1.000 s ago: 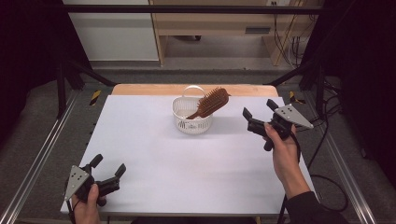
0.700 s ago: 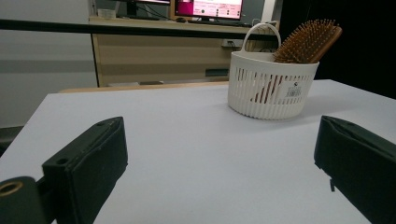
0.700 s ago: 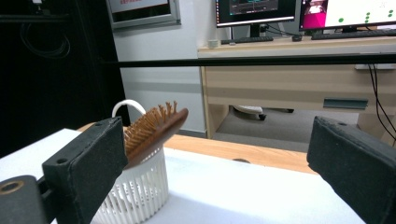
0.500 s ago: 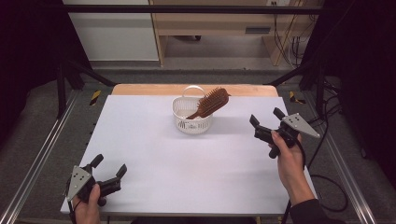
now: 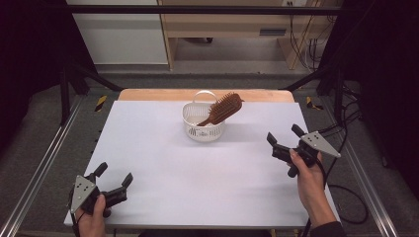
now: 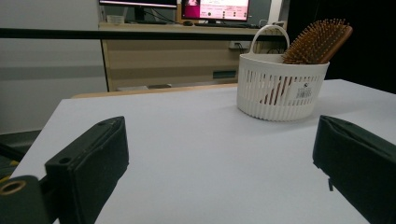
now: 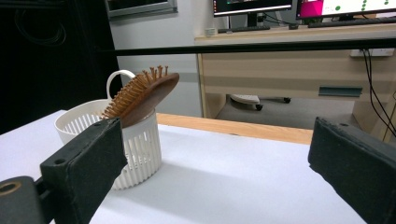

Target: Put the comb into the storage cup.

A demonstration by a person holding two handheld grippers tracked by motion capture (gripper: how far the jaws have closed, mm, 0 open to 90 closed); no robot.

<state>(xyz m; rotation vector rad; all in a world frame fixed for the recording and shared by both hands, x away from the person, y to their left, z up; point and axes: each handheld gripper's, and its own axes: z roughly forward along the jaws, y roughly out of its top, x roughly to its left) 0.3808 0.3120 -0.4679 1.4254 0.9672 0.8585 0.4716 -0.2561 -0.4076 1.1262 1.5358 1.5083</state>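
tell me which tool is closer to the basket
The right tool. It hangs above the table's right side, level with the space just in front of the basket; the left tool sits back at the near left corner.

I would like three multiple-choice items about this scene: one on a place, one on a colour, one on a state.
1. Where is the hairbrush?
A. flat on the table
B. in the basket, head leaning out over the rim
C. held by a gripper

2. What colour is the basket?
A. white
B. blue
C. black

3. How are the right gripper jaws?
A. shut on the brush
B. shut, empty
C. open, empty

Answers:
1 B: its handle sits inside the basket.
2 A: white slotted walls.
3 C: the right gripper view shows the jaws wide apart.
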